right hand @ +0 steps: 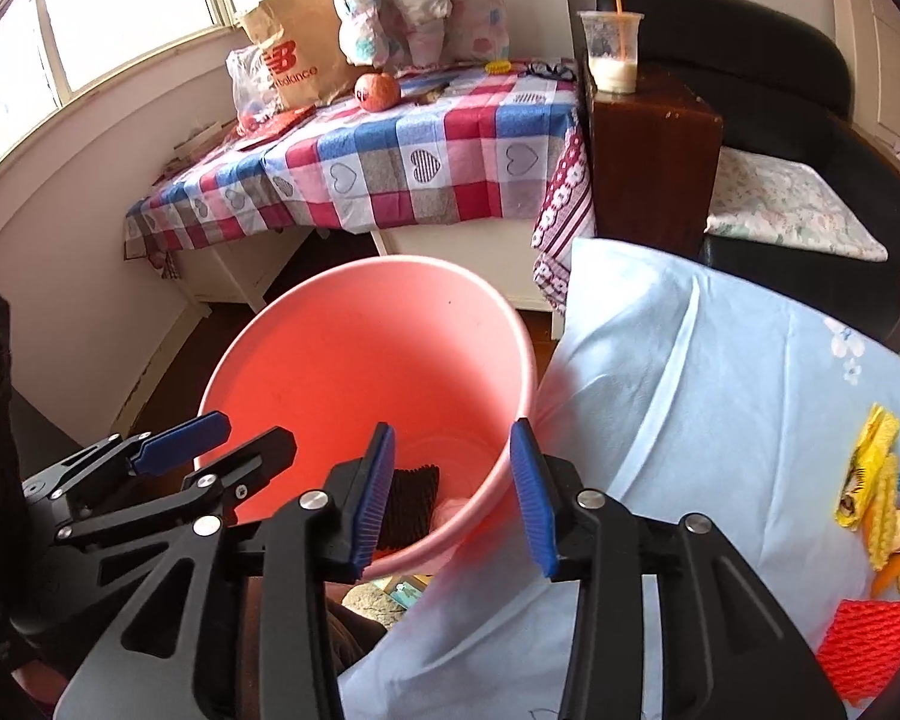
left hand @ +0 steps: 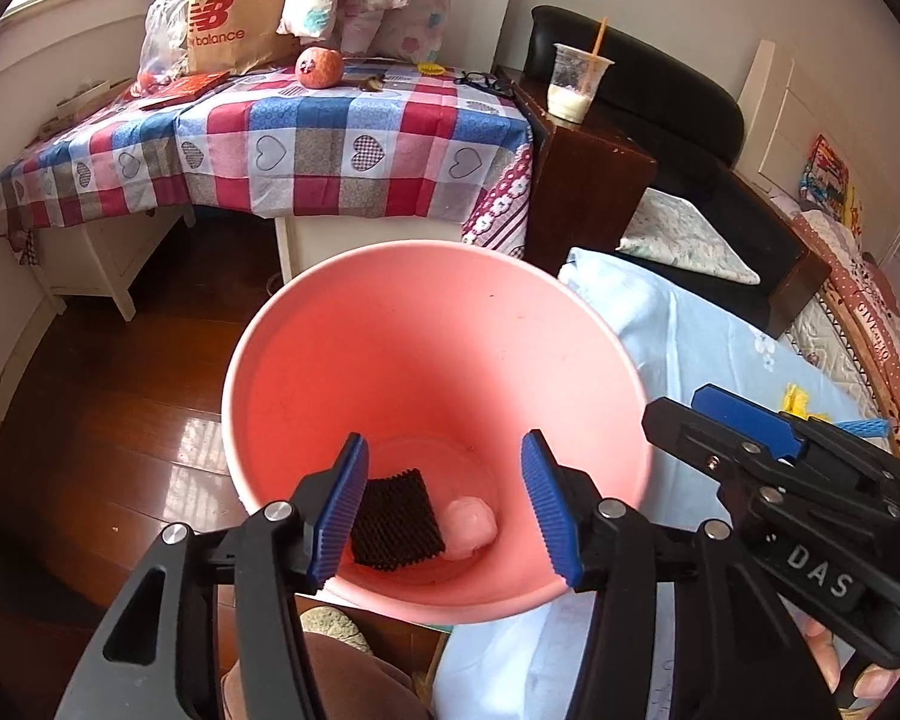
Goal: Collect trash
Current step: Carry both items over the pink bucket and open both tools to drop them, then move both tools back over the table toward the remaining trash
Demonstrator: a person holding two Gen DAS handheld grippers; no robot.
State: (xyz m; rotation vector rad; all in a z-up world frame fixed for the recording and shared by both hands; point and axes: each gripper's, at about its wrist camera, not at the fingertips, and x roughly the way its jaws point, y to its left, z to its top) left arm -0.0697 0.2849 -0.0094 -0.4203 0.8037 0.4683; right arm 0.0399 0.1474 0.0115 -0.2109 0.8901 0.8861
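A pink bucket [left hand: 390,330] stands on the wooden floor beside a bed with a light blue sheet [right hand: 690,372], and at its bottom lie a dark ribbed foam net [left hand: 396,519] and a pale pink lump [left hand: 468,528], touching each other. Both the left gripper [left hand: 444,507] and the right gripper [right hand: 453,501] hang over the bucket's near rim with their blue pads spread apart and nothing between them. On the sheet lie more scraps: a yellow wrapper [right hand: 870,480], a red foam net [right hand: 876,639]; a plastic cup [left hand: 576,84] holding some milky liquid and a straw stands on the dark cabinet.

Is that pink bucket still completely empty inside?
No: at the bottom of the pink bucket lie a dark ridged piece and a pale pink lump.
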